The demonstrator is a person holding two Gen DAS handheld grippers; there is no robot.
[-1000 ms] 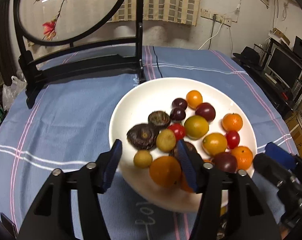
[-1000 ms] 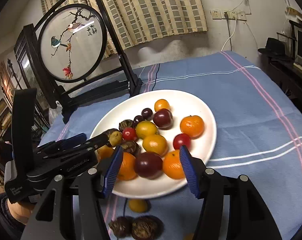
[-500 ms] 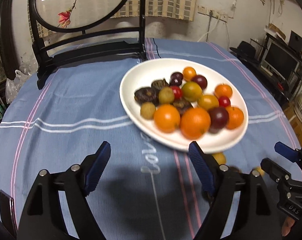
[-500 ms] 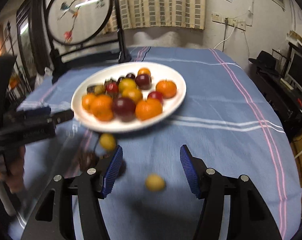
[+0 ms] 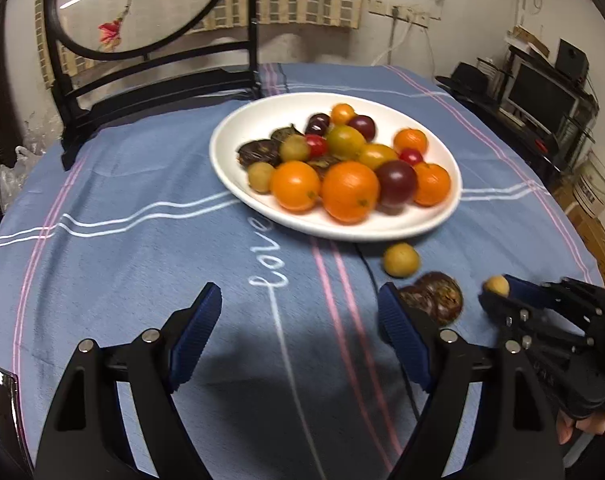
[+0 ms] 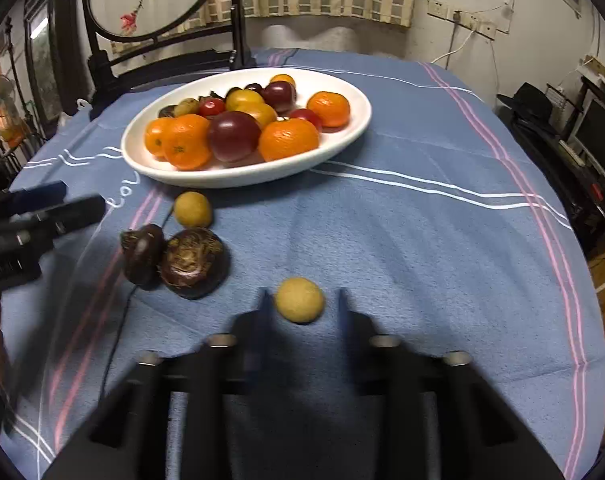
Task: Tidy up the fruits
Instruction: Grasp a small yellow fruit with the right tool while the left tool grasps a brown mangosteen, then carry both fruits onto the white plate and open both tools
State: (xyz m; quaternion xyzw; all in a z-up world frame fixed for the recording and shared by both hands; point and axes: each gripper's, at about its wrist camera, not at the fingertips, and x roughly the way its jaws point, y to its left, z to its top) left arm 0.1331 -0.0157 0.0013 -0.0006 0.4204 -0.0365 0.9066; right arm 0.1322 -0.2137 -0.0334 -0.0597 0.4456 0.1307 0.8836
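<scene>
A blue striped tablecloth [image 5: 142, 260] covers the table. On its far half stands a white plate [image 5: 227, 160] heaped with oranges [image 5: 348, 190], dark plums and small red and yellow fruit. The left gripper [image 5: 298, 296] hangs over the near cloth, well short of the plate. Its jaws have just been opening and stand wide apart, with only cloth between them. The right gripper [image 6: 301, 294] is low over the cloth in front of the plate. Its jaws have just closed and are clenched on a small yellow fruit [image 6: 299, 300], which sits right at the fingertips. To the left of that fruit two dark brown fruits [image 6: 192, 262] lie touching each other. Another yellow fruit [image 6: 192, 209] rests just beside the plate's near rim.
</scene>
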